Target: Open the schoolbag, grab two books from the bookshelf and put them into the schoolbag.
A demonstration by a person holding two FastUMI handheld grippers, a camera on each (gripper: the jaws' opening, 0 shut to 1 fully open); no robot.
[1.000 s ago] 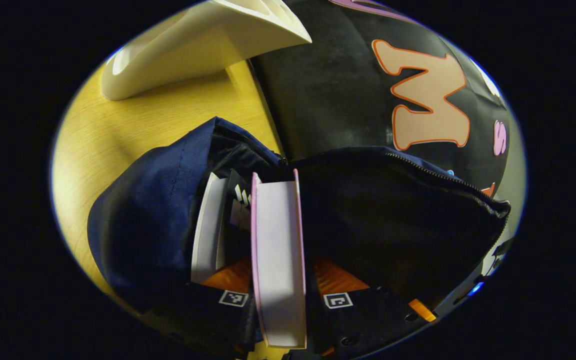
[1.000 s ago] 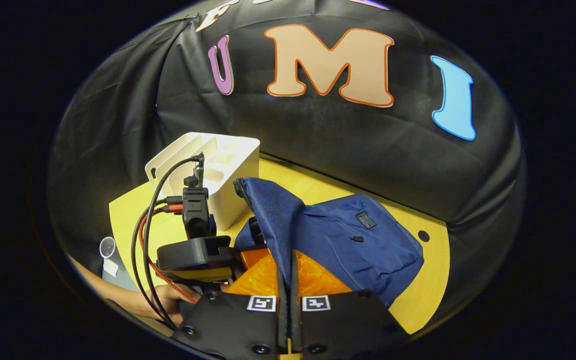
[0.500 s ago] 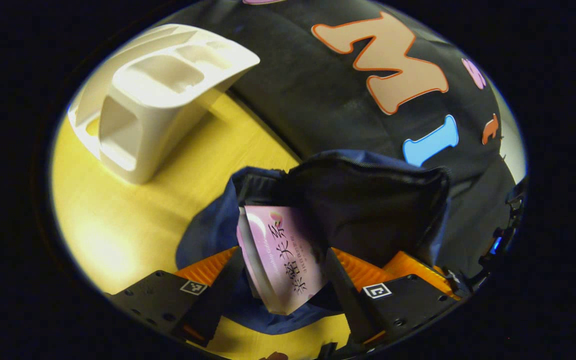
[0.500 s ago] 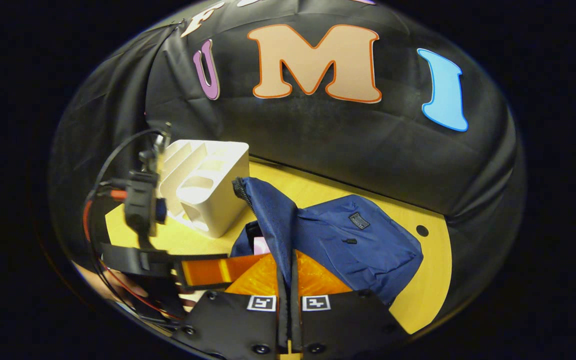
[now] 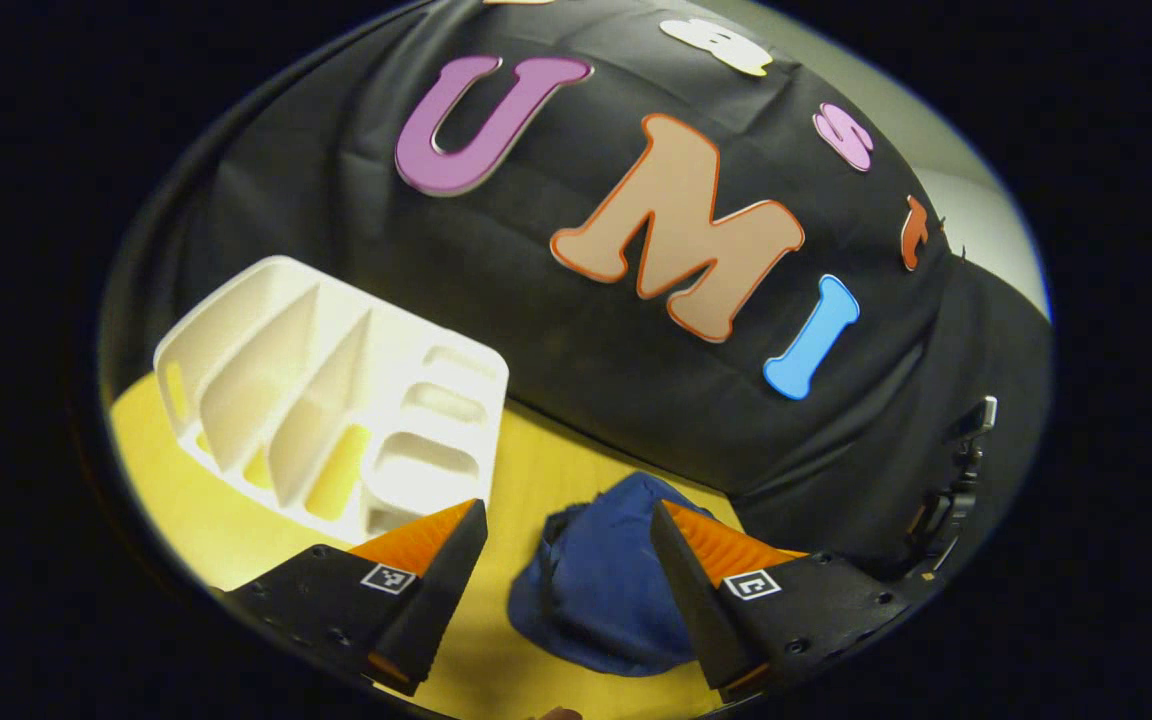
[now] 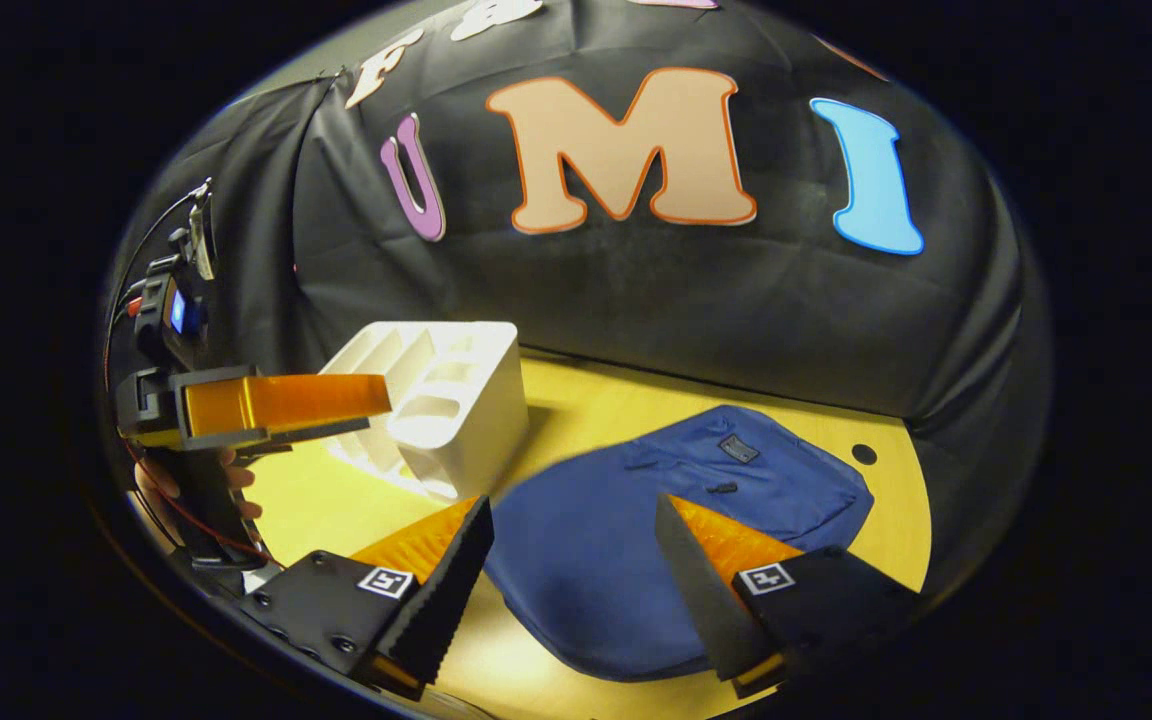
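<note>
With both the left hand-held gripper [image 5: 568, 560] and the right hand-held gripper [image 6: 574, 560] released and empty, the schoolbag [image 6: 636, 540] lies slumped on the table [image 6: 636, 395] beside the bookshelf [image 6: 441, 400], so its unzipped mouth may let books slide out.

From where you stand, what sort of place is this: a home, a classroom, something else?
Most likely a staged recording booth, not a real room. A black cloth wall hangs behind a yellow wooden tabletop, which holds a white bookshelf and a blue schoolbag, while a hand holds tongs over it.
</note>
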